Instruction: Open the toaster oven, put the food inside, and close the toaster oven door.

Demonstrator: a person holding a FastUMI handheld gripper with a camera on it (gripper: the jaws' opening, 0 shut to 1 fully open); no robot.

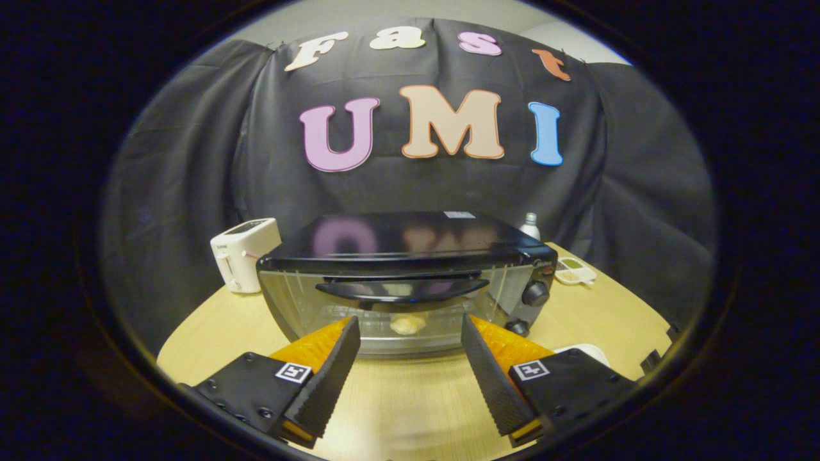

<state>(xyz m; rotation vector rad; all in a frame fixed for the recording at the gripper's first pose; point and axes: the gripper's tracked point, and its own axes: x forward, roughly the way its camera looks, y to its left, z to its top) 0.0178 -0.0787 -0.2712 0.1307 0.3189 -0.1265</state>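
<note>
ribbed gripper [410,349] fingers spread, empty, facing closed glass-doored toaster oven [410,282].

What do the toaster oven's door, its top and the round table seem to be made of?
The toaster oven's door looks like clear glass: the food shows through it. The top seems glossy black metal or enamel, mirroring the wall behind. The table looks like pale wood or laminate with faint grain and a matte finish. The open gripper holds nothing, just ahead of the closed door.

Dim, even light; glare on the toaster oven [410,246] top; fisheye bending toward edges.
</note>
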